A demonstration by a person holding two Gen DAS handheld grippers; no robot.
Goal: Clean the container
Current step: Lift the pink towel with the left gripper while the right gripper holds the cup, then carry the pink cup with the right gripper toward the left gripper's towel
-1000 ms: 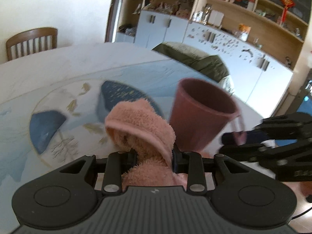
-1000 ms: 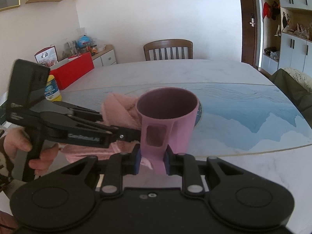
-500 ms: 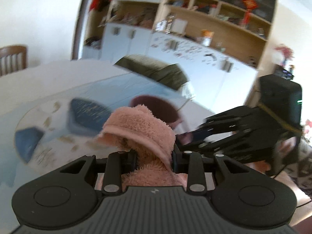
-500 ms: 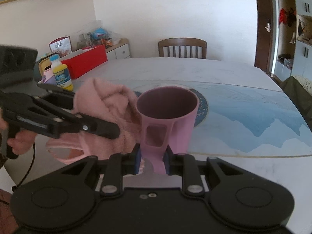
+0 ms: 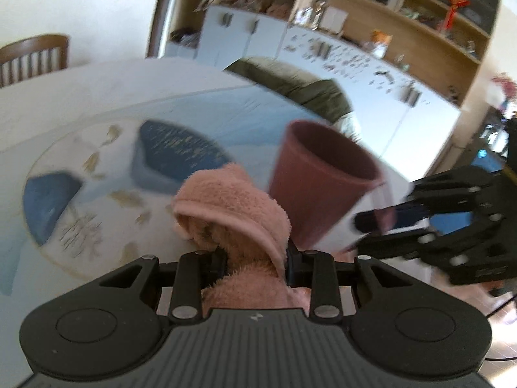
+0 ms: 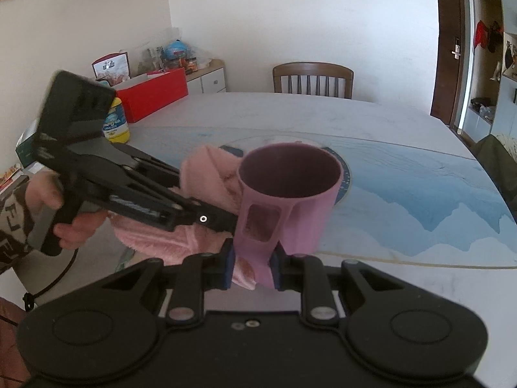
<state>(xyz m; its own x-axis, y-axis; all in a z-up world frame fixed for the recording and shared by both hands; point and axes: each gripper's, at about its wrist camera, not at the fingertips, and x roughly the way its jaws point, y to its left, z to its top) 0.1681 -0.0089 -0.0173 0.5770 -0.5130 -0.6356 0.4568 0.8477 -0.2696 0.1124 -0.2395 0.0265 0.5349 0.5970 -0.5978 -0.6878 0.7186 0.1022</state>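
Observation:
A pink mug [image 6: 289, 194] is held upright above the table, and my right gripper [image 6: 252, 266] is shut on its handle. In the left wrist view the same mug [image 5: 318, 182] stands to the right of a pink fluffy cloth [image 5: 239, 207]. My left gripper [image 5: 255, 255] is shut on that cloth. From the right wrist view the cloth [image 6: 206, 190] touches the mug's left side, with the left gripper [image 6: 206, 218] reaching in from the left. The right gripper [image 5: 371, 226] shows at the right of the left wrist view.
A marble table [image 6: 404, 161] with a blue pattern lies below. A red box [image 6: 152, 97] and a yellow bottle [image 6: 116, 123] stand at its far left. A wooden chair [image 6: 311, 79] is behind the table. A person's hand [image 6: 77, 223] holds the left gripper.
The cloth swung away to the left of the mug half a second ago and has come back against the mug's left side. The mug stays in the right gripper.

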